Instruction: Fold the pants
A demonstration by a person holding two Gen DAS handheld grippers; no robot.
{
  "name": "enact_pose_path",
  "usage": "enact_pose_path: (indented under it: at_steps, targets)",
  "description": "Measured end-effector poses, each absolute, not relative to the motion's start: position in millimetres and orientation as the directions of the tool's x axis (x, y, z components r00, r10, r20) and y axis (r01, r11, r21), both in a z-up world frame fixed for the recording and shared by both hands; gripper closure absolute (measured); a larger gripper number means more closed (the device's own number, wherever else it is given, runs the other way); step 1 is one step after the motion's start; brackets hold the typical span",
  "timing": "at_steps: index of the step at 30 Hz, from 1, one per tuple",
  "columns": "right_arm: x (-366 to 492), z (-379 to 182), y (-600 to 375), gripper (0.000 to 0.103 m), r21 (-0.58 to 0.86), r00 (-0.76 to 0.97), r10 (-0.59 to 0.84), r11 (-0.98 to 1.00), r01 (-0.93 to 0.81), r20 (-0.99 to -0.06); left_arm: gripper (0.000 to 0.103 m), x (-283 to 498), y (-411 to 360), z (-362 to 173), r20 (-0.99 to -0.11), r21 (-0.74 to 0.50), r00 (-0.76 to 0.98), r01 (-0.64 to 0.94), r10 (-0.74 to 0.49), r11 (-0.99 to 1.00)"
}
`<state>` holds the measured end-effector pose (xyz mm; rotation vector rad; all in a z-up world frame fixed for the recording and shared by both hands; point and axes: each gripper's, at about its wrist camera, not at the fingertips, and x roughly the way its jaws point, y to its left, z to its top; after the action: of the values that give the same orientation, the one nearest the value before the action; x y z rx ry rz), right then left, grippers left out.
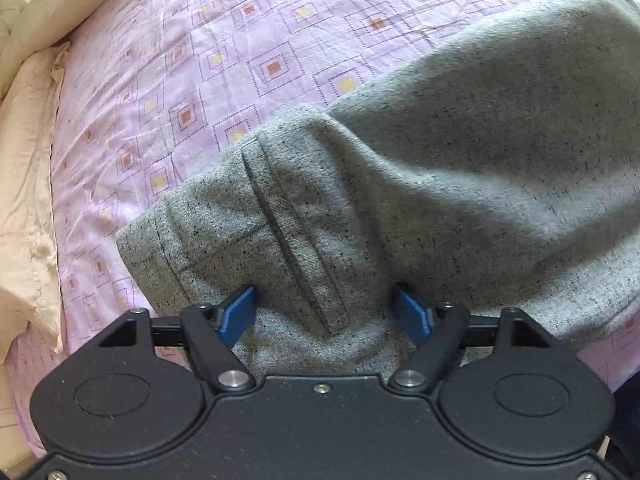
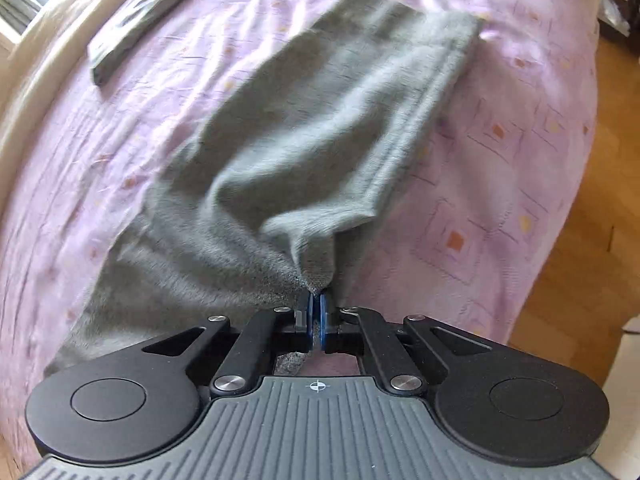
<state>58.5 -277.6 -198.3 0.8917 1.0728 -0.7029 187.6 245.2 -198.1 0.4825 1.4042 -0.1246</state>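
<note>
— Left wrist view: how does the left gripper (image 1: 325, 312) stand?
— Its jaws are spread wide, with the grey pants (image 1: 440, 168) bunched between the blue pads (image 1: 240, 312); the cloth lies in the gap, and neither pad presses it.
— And where are the pants?
— They lie on the bed's pink sheet (image 1: 180, 80), with a beige pillow (image 1: 28, 160) along the edge.
— The right gripper (image 2: 318, 316)?
— Its jaws are clenched on a pinch of pants (image 2: 320, 120); the fabric rises to them, and the rest trails away across the sheet (image 2: 480, 200). A dark flat thing (image 2: 136, 20) lies beyond, well apart.
</note>
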Motion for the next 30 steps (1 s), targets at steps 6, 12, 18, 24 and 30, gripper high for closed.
enact_pose_path:
  at_steps: [6, 12, 18, 24, 30]
  targets:
    - [37.4, -165.9, -311.7, 0.081, 0.361, 0.431, -0.059, 0.453, 0.815, -0.9, 0.022, 194.9, 245.1, -199.7, -0.969, 0.242, 0.14, 0.35, 0.204, 0.905]
    - [25.8, -158.6, -385.2, 0.071, 0.333, 0.405, -0.227, 0.299, 0.895, -0.886, 0.021, 197.7, 240.9, -200.1, -0.966, 0.256, 0.119, 0.337, 0.229, 0.906]
    - [36.6, -176.5, -421.7, 0.069, 0.308, 0.359, -0.246, 0.222, 0.925, -0.901, 0.021, 202.0, 240.6, -201.0, -0.966, 0.257, 0.097, 0.338, 0.238, 0.905]
    - [75.1, -171.4, -417.6, 0.096, 0.134, 0.281, -0.272, 0.456, 0.88, -0.92, 0.02, 201.5, 241.7, -201.0, -0.967, 0.255, 0.096, 0.336, 0.236, 0.907]
    - [77.7, -180.0, -421.0, 0.092, 0.081, 0.191, -0.283, 0.359, 0.93, -0.94, 0.018, 195.3, 239.8, -199.4, -0.959, 0.282, 0.116, 0.311, 0.258, 0.908]
